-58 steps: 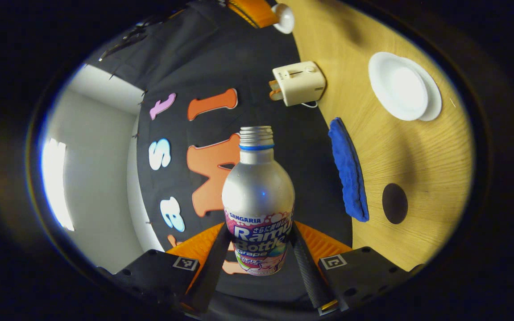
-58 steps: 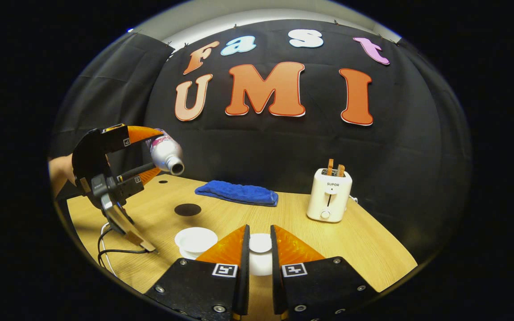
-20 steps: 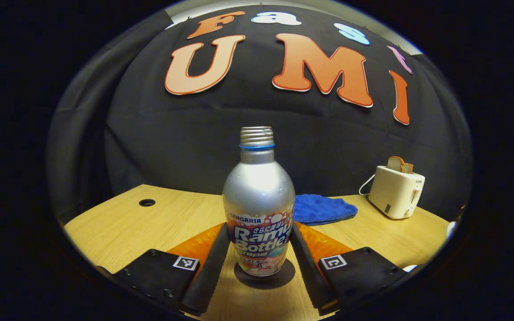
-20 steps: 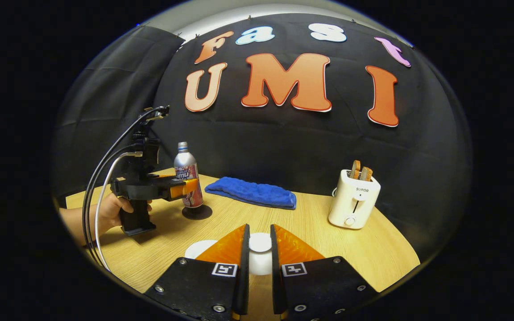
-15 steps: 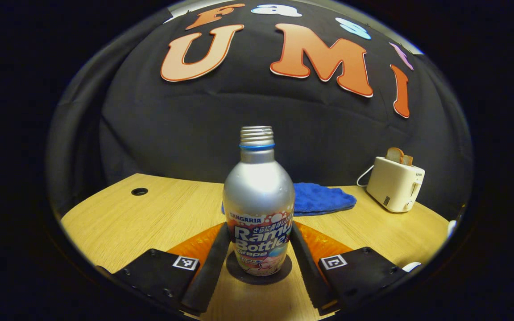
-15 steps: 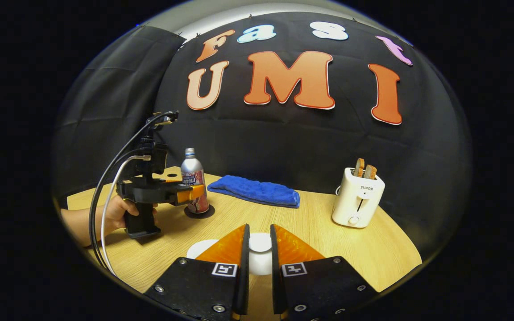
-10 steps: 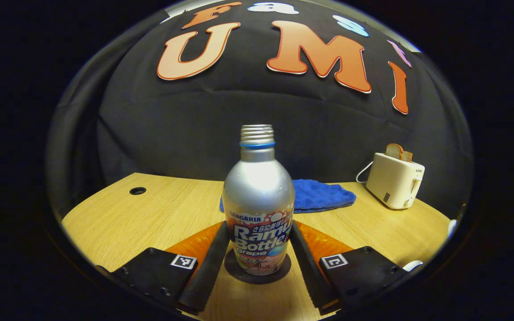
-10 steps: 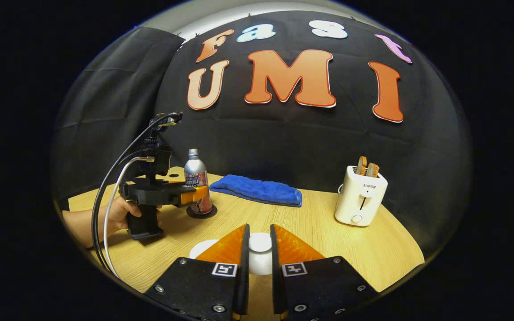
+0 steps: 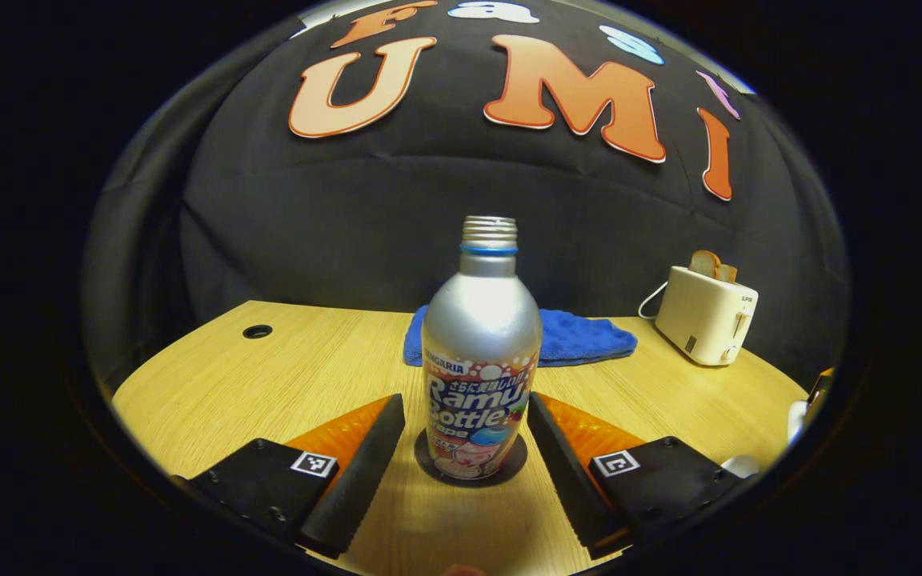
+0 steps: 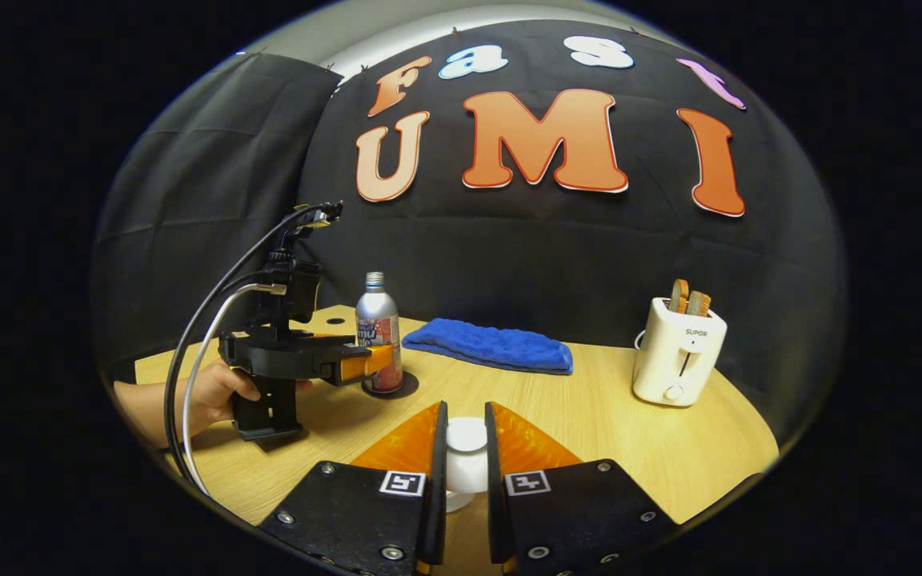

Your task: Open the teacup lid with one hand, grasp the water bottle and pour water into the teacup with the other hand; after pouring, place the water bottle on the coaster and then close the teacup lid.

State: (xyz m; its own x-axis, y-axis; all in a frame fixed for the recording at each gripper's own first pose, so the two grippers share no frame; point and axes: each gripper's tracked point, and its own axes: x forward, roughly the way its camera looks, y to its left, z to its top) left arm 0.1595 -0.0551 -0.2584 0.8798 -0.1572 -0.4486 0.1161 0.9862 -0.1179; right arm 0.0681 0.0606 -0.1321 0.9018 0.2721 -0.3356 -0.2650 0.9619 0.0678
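Standing upright on the dark round coaster [image 9: 427, 470], the silver water bottle [image 9: 480, 346] has no cap on its threaded neck. The coaster lies flat on the wooden table [image 9: 213, 392]. In the left gripper view the left gripper [image 9: 465, 436] has its jaws spread to either side of the bottle, with a clear gap between each finger and the label, so it grips nothing. The right gripper view shows the same bottle [image 10: 378, 332] on its coaster [image 10: 409, 390], with the left gripper [image 10: 377, 360] level beside it, held by a hand [image 10: 213, 388] from which cables arch up.

Closer in the right gripper view, the right gripper [image 10: 465, 436] has its jaws drawn in against the knob of the white teacup lid [image 10: 466, 438], gripping it; whether the lid sits on the cup or is lifted cannot be told. A sliver of white at the right rim of the left gripper view is too cut off to identify.

Behind the bottle a folded blue towel [image 9: 581, 340] lies along the back of the table, and farther right stands a cream toaster [image 9: 705, 316] with bread slices in its slots. A small round hole [image 9: 257, 331] sits in the tabletop at the far left.
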